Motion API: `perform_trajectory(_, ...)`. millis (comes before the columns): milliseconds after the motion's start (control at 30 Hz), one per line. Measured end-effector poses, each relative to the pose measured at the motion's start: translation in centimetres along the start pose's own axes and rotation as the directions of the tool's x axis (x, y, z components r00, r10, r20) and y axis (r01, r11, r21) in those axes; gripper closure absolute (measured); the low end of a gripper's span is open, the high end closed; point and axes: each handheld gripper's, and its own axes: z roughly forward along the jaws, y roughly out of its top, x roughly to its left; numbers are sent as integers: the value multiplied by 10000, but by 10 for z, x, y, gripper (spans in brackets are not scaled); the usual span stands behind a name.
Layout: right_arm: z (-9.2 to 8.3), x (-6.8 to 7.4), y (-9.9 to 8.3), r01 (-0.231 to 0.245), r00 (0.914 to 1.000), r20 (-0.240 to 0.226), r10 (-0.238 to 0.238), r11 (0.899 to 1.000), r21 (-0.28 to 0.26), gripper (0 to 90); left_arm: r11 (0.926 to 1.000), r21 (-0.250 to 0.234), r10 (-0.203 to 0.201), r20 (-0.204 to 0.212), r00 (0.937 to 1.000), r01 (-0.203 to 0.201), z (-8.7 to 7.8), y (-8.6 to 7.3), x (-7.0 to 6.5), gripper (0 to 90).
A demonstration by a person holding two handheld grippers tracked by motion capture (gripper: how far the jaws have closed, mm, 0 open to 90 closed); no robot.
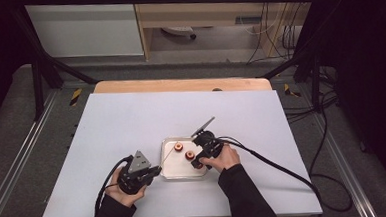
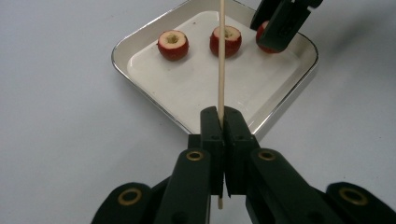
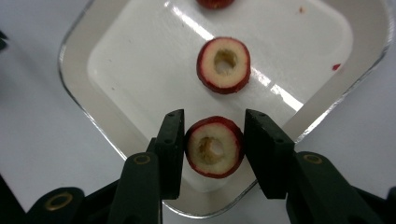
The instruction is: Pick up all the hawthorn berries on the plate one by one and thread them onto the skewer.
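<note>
Item: skewering cored fruit, early stage.

Skewer point(image 2: 221, 56): thin, pale, straight wooden stick, bare; no fruit threaded yet. Clamped between the closed jaws of the left gripper point(image 2: 223, 135), which sits off the tray's left edge and aims the stick over the tray.

Tray point(image 3: 74, 93): shallow, rounded-square, polished metal rim, glossy white floor; set near the front edge of the matte white table point(image 1: 131, 121).

Fruit, three pieces, all in the tray: small, round, red-skinned, pale flesh, hollow cored centres.
- Near fruit point(image 3: 215, 147): at the tray's right front corner, between the jaws of the right gripper point(image 3: 214, 140). Left pad touches or nearly touches the skin; right pad shows a narrow gap; a firm grip cannot be told.
- Second fruit point(image 3: 223, 64): mid-tray, loose.
- Third fruit point(image 2: 173, 45): toward the far edge, loose.

Outstanding: lift and thread all three.
</note>
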Motion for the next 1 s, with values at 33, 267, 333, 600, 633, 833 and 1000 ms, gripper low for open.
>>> perform_trajectory(33,-5,1,0,-71,10000,-53,70,9997,-239,596,10000,-25,-4,-14,10000,4,0,0,0,881)
perform_trajectory(267,-48,3,-7,-597,9976,-510,460,9485,-3110,596,9993,-291,-224,-46,9997,223,-2,1,-4,881)
perform_trajectory(333,-56,4,-10,-716,9970,-548,543,9155,-3958,596,9985,-411,-365,15,9993,366,-2,2,-5,881)
perform_trajectory(600,-61,8,-19,-1666,9859,-1259,1103,7185,-6753,597,9906,-856,-1035,356,9940,1062,-4,2,-7,880)
perform_trajectory(633,-60,9,-19,-1709,9851,-1349,1066,6936,-6997,597,9899,-846,-1103,397,9931,1134,-3,2,-7,880)
perform_trajectory(833,-54,18,-22,-1936,9810,-1666,992,5437,-8166,598,9865,-829,-1369,575,9889,1414,2,2,-12,881)
perform_trajectory(1000,-50,26,-24,-1961,9806,-1791,802,4239,-8842,598,9803,-918,-1674,845,9823,1749,5,5,-14,881)
